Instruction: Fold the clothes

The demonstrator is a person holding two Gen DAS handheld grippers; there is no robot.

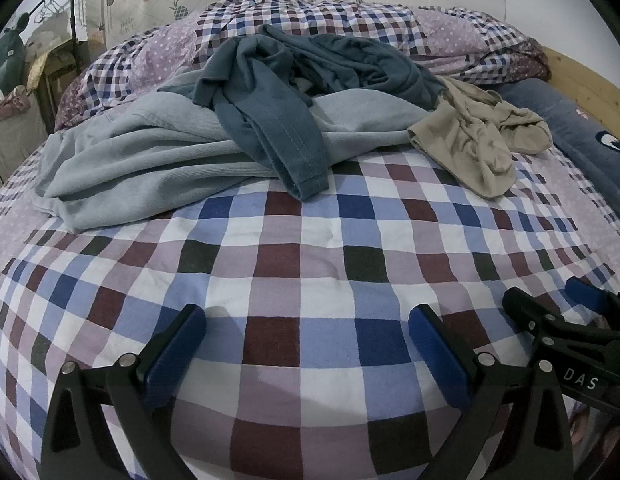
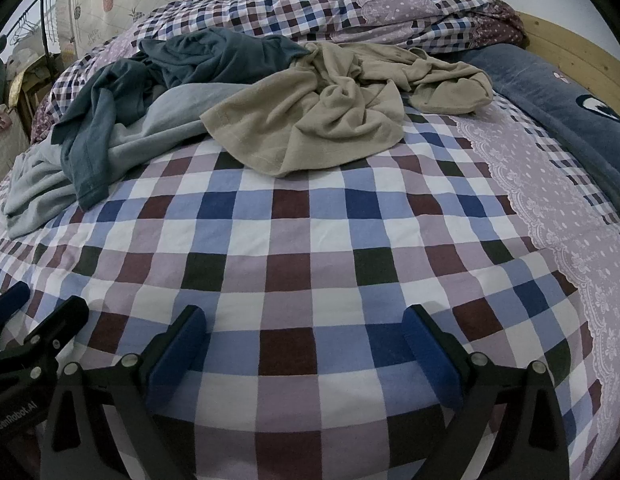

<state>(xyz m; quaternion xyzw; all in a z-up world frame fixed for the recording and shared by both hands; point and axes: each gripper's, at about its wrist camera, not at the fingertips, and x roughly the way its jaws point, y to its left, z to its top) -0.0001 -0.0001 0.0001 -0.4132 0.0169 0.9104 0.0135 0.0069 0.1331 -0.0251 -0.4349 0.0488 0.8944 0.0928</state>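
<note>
1. A pale grey-blue garment lies crumpled at the left of the pile on the bed, spreading under the others.
2. A dark teal garment is heaped across it, one hemmed end hanging toward the checked sheet.
3. A beige garment lies bunched at the right, touching the teal one.
4. The left gripper hovers low over bare sheet, fingers apart and empty.
5. The right gripper, just beside it, likewise has its fingers spread, holding nothing.
</note>
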